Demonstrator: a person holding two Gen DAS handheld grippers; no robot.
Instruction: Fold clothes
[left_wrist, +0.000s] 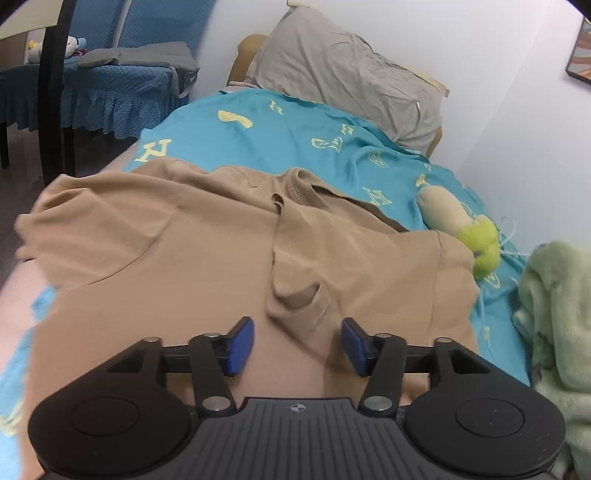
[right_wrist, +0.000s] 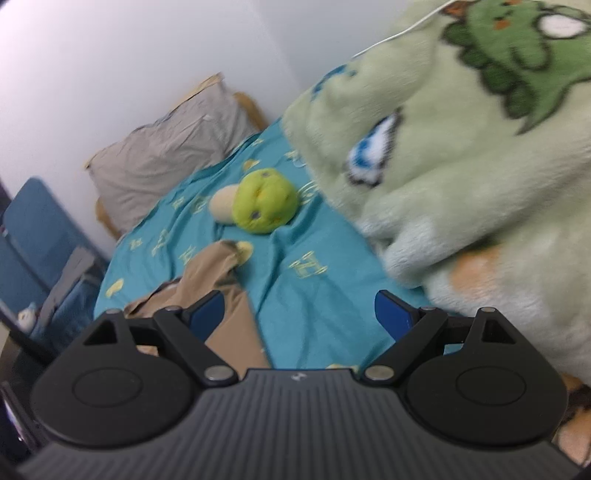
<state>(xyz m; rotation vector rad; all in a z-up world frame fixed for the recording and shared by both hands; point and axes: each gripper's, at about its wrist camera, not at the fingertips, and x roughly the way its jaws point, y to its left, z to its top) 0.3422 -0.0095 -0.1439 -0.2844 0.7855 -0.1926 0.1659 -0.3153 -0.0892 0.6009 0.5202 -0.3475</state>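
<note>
From my left gripper (left_wrist: 297, 345) I look down on the tan T-shirt (left_wrist: 221, 251), spread crumpled over the teal bedsheet (left_wrist: 266, 136) with its collar toward the grey pillow (left_wrist: 343, 74). My blue fingers (left_wrist: 242, 345) stand released with nothing pinched; a raised fold of the shirt lies just ahead of the gap, and shirt fabric lies below and between them. My right gripper (right_wrist: 299, 317) hangs spread wide and empty over the sheet, only the shirt's edge (right_wrist: 229, 317) reaching under its left finger, the right finger near the pale green fleece blanket (right_wrist: 461, 184). A yellow-green plush toy (right_wrist: 264, 201) sits farther up the bed, apart from the shirt.
</note>
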